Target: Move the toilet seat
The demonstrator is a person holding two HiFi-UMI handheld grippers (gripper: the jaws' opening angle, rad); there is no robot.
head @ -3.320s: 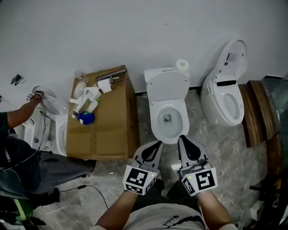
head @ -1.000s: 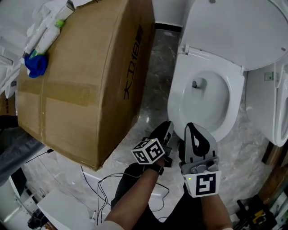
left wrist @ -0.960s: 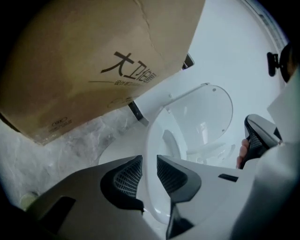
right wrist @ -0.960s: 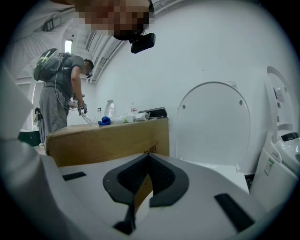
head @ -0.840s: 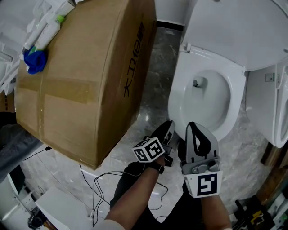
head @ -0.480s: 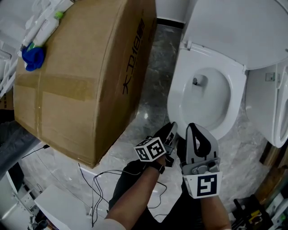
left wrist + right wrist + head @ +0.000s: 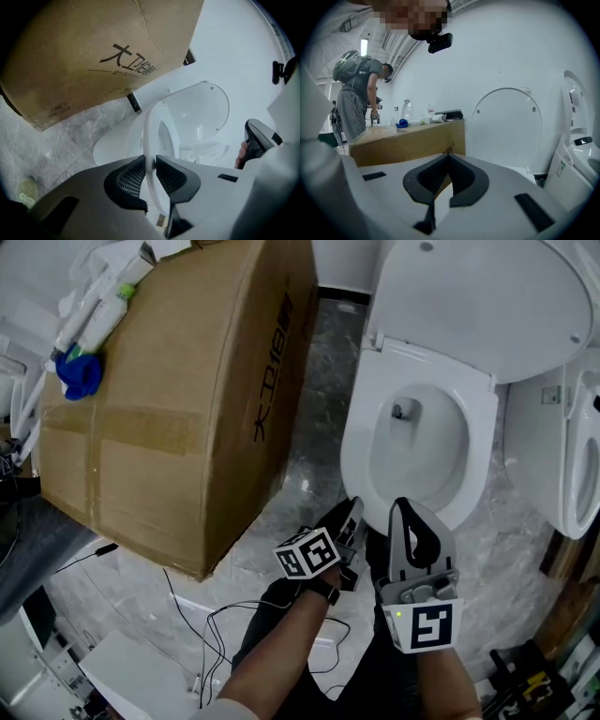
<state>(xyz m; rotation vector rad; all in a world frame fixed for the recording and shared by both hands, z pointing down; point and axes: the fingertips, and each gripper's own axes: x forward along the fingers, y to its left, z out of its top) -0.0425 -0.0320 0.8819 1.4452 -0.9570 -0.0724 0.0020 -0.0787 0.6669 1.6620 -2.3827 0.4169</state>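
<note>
The toilet seat (image 7: pixel 483 427) is a glossy white oval ring of hard plastic. It lies over the bowl of the toilet between the cardboard box (image 7: pixel 178 399) and a second white toilet (image 7: pixel 572 465). Its long axis runs from the hinge at the raised lid (image 7: pixel 487 306) to its rounded front end, which points toward the person, and in the head view it leans a little to the left.

The left claw (image 7: pixel 354 512) is at that front end. In the left gripper view the seat (image 7: pixel 154 136) shows almost edge-on as a thin curved band, and it passes straight between the ribbed black pads of the left claw (image 7: pixel 150 161). The jaws have just been closing and now pinch the rim from both sides. The smooth domed lid (image 7: pixel 197 117) stands behind it.

The right claw (image 7: pixel 405 505) hovers just beside the left one, near the bowl's front. In its own view the right claw (image 7: pixel 449 157) has its tips together with nothing between them.

The box is matt brown corrugated board with taped seams and dark print on its side (image 7: pixel 93 51). The floor (image 7: pixel 309 456) is polished grey marbled stone.
</note>
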